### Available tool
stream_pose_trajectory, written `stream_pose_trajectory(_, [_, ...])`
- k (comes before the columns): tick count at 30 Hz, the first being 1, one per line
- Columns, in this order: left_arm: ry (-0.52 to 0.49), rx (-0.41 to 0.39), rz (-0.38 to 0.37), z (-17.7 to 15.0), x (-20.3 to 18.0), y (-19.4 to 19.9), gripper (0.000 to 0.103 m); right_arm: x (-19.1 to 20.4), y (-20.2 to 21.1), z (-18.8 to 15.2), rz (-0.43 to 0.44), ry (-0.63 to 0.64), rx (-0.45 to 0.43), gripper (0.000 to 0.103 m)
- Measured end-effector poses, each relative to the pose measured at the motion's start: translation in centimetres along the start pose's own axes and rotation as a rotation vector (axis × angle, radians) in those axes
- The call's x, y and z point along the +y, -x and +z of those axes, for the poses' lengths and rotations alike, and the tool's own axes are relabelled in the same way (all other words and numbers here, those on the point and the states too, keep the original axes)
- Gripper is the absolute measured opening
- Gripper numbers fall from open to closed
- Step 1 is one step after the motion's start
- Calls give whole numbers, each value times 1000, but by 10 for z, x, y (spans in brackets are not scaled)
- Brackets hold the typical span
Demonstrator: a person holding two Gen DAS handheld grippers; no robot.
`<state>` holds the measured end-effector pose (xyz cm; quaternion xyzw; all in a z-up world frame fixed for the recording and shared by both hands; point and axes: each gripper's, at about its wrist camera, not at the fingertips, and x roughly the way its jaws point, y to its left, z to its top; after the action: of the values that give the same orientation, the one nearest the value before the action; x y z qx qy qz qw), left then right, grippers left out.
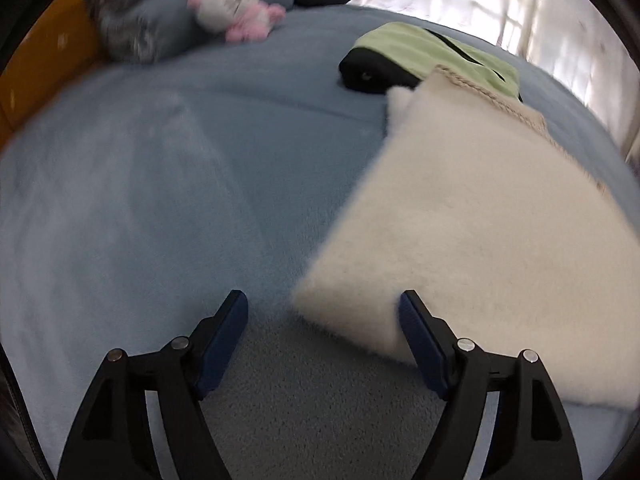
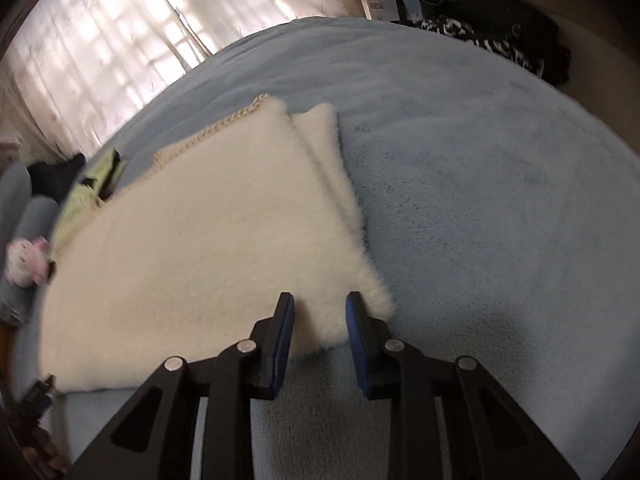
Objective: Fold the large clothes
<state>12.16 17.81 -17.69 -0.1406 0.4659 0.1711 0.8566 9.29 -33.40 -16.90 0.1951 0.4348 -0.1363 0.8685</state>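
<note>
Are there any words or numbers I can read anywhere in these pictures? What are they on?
No text reads clearly.
White box beyond the far edge of the bed: a few dark letters, too small and blurred to read.
Plush toy, cream fleece garment and green-and-black garment: no writing visible.

Beyond the black tongs with blue pads (image 1: 224,344), a cream fleecy garment (image 1: 480,232) lies on a pale blue blanket (image 1: 140,200); farther off, a pink-and-white plush toy (image 1: 236,10) and lime-green cloth (image 1: 432,52).
</note>
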Motion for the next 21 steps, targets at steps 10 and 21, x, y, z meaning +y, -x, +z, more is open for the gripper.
stream_pose_trajectory(10, [7,-2,-14,-3,2,1,77,17,-7,-3,-95,45,-4,29])
stream_pose_trajectory(21, [16,21,-40,-1,4,11,77,17,-5,-9,-74,-3,-16,34])
